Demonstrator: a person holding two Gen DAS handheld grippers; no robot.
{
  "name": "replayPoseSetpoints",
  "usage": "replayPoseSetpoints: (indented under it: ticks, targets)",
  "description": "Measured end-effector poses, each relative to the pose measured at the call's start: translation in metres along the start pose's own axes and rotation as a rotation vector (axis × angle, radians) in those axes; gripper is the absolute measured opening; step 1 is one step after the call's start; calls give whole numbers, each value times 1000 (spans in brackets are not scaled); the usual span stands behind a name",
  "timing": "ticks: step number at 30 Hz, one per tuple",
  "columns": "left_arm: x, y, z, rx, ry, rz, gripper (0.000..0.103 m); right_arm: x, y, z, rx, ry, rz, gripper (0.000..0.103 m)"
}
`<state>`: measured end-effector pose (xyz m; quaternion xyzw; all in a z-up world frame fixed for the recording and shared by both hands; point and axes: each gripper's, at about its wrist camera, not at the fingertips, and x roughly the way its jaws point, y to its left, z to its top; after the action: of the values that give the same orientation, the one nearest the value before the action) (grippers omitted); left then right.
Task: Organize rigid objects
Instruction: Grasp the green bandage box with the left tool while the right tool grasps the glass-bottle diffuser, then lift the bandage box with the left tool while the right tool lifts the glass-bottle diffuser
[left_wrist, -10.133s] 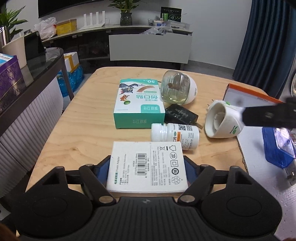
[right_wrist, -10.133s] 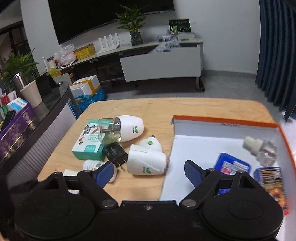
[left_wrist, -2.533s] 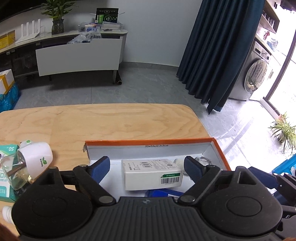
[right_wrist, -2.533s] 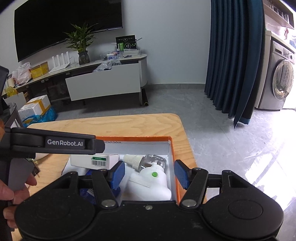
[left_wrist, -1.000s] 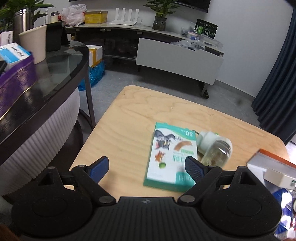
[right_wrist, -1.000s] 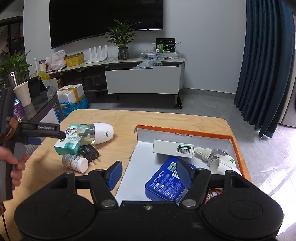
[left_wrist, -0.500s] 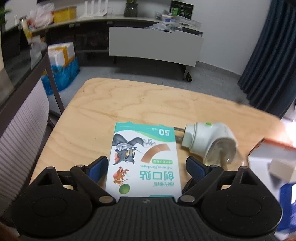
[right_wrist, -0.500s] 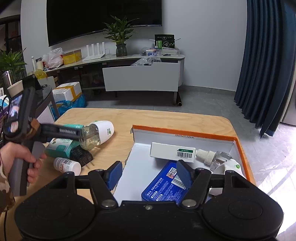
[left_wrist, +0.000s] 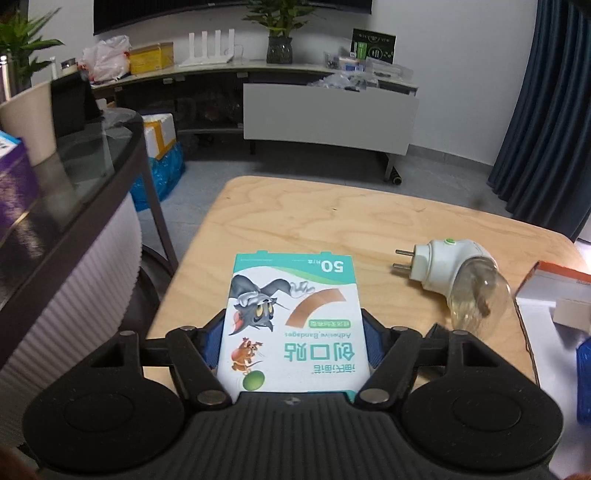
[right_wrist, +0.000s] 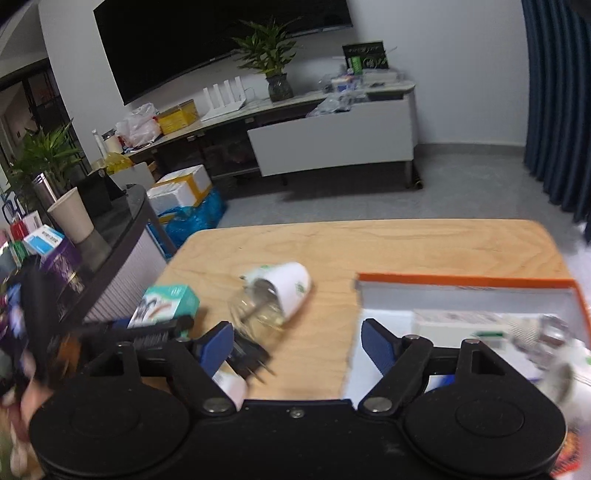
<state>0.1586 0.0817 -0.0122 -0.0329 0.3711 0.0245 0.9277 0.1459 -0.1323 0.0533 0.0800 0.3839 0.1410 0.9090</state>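
The bandage box (left_wrist: 295, 321) lies flat on the wooden table (left_wrist: 332, 218), near the table's left edge. It is green and white, with a cartoon cat and mouse on top. The left gripper (left_wrist: 293, 338) has just been closing, and its blue pads (left_wrist: 213, 341) now press on both long sides of the box, so the box is pinched between them.

Just to the right of the box lies a white plug-in bottle (left_wrist: 454, 275), tipped on its side with its two pins pointing at the box. It does not touch the box. Farther right is the corner of the orange-edged tray (left_wrist: 554, 271).

The right gripper (right_wrist: 297, 345) has just been opening. Its jaws stand wide apart with only bare table between them. Below its left finger there seems to be a black plug (right_wrist: 251, 356) and a white pill bottle (right_wrist: 231, 384), but that view is blurry. The tray holds a white box (right_wrist: 458, 325).
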Motion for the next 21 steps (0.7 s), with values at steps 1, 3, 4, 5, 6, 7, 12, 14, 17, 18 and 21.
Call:
replayPoseSetpoints:
  ticks: [1, 3, 4, 5, 6, 7, 12, 14, 17, 18, 21]
  targets:
    - [-8, 3, -4, -3, -5, 1, 71, 12, 4, 6, 14, 22, 6, 91]
    - [-23, 9, -14, -13, -15, -4, 71, 37, 8, 19, 50, 74, 7, 91]
    - [-29, 11, -18, -17, -20, -3, 71, 50, 13, 25, 42, 98, -12, 91]
    - [-35, 14, -22, -26, -26, -7, 71, 62, 17, 30, 30, 115, -29, 91]
    - [-41, 17, -26, -38, -29, -17, 71, 74, 19, 34, 24, 139, -46, 91]
    - [-45, 20, -29, -49, -29, -24, 71, 85, 20, 38, 31, 175, -63, 91]
    - [-52, 29, -35, -72, -41, -61, 71, 129, 15, 49, 66, 325, -102, 90]
    - [-50, 31, -34, -85, -49, -68, 71, 134, 18, 47, 28, 342, -106, 88]
    - [-46, 32, -33, -95, -52, -74, 71, 128, 25, 39, -29, 318, -100, 72]
    - [-44, 32, -33, -101, -50, -76, 71, 125, 26, 37, -39, 298, -87, 72]
    - [-45, 32, -35, -98, -54, -76, 71, 109, 25, 27, -52, 232, -68, 71]
